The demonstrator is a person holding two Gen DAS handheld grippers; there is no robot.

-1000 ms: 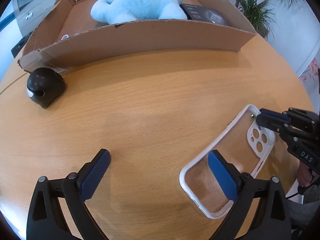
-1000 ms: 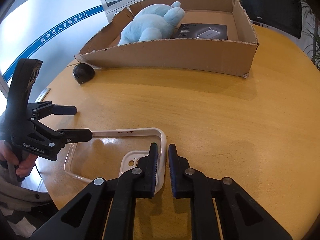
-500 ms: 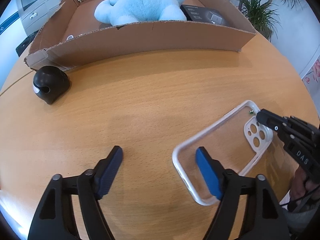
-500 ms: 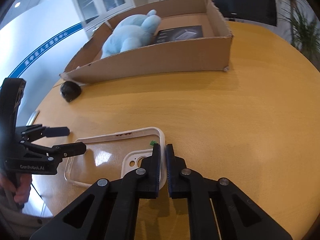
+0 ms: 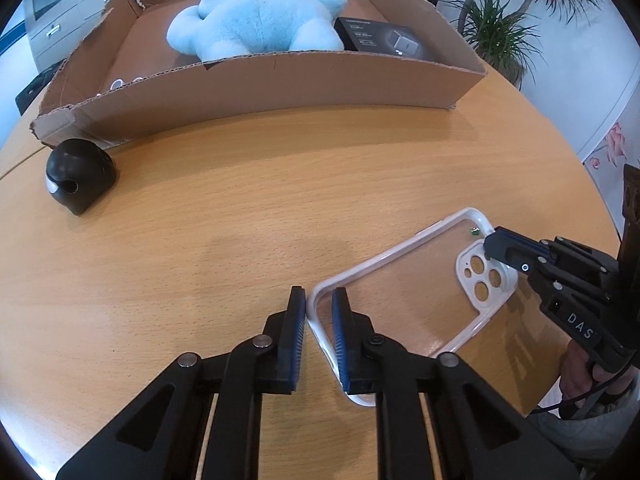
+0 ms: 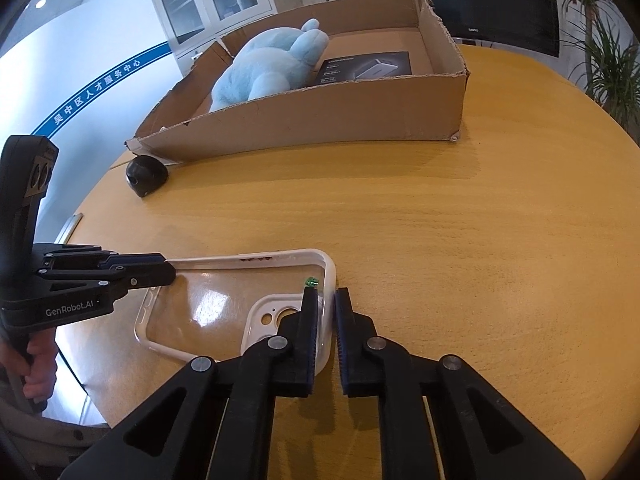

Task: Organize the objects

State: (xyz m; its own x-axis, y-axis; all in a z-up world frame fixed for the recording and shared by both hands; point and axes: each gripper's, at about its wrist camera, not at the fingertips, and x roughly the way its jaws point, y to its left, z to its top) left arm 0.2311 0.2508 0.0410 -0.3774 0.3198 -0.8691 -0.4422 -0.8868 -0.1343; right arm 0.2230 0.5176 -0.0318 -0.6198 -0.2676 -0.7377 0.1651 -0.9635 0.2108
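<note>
A clear phone case point(image 5: 400, 300) with a white rim lies flat on the round wooden table point(image 5: 200, 240). My left gripper point(image 5: 318, 294) is closing its jaws on the rim at the case's plain end, one blue pad inside and one outside. My right gripper point(image 6: 325, 294) pinches the rim at the camera-cutout end of the case point(image 6: 224, 300), its jaws easing open slightly with the rim still between the pads. Each gripper also appears in the other's view: the left gripper point(image 6: 170, 272) and the right gripper point(image 5: 494, 246).
A shallow cardboard box point(image 5: 280, 84) stands at the back, holding a light blue plush toy point(image 5: 260, 20) and a flat black product box point(image 5: 384, 36). A round black gadget point(image 5: 78, 176) sits by the box's left corner. The table edge runs close behind the case.
My left gripper's jaws went from wide open to closed on the case's end rim. The right gripper kept its grip and rolled a little. The case stayed on the table.
</note>
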